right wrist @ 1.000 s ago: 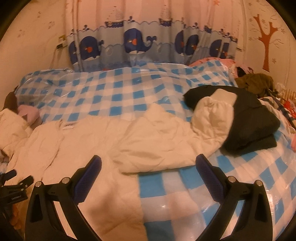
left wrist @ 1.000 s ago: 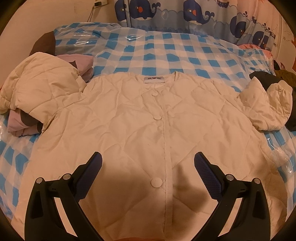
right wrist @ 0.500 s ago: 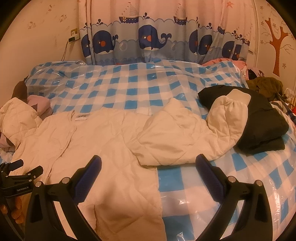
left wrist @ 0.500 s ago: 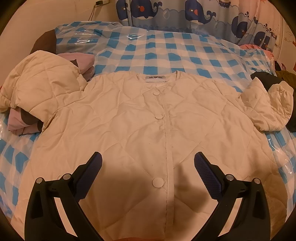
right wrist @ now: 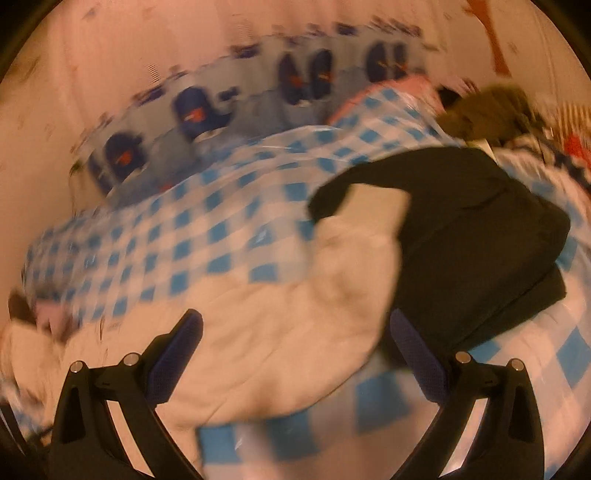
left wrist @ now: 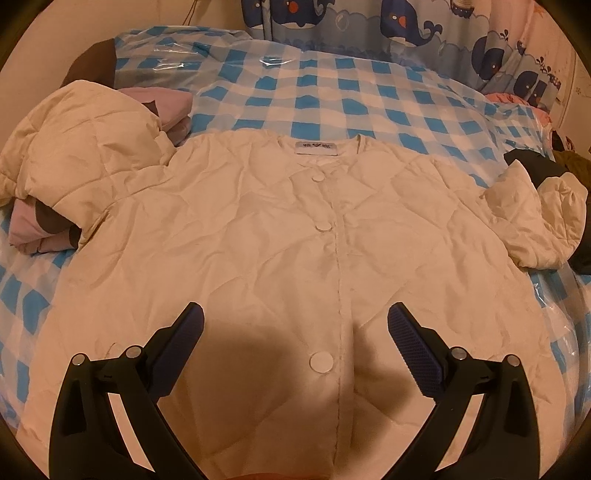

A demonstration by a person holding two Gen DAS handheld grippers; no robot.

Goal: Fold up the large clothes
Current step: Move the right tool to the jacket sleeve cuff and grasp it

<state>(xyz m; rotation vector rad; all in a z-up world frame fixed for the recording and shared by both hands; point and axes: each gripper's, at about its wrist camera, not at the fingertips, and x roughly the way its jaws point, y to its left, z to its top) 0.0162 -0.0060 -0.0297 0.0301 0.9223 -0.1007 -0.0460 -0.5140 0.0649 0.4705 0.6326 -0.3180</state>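
A cream quilted jacket (left wrist: 258, 251) lies flat and buttoned, front up, on the blue-checked bed (left wrist: 332, 96). Its left sleeve (left wrist: 74, 147) drapes over a pink and brown pile; its right sleeve (left wrist: 535, 221) lies crumpled at the right. My left gripper (left wrist: 295, 328) is open and empty, hovering over the jacket's lower front near the bottom button (left wrist: 321, 361). My right gripper (right wrist: 295, 332) is open and empty above the jacket's right sleeve (right wrist: 295, 314); that view is motion-blurred.
A folded black garment (right wrist: 480, 251) lies on the bed right of the sleeve, partly under its cuff. A pink and brown folded pile (left wrist: 40, 229) sits at the left. A whale-print curtain (left wrist: 406, 22) hangs behind the bed. More clothes (right wrist: 498, 107) are heaped at the far right.
The right gripper has swung quickly to the right and closer to the right sleeve and black garment, blurring its view. The left gripper has barely moved over the jacket.
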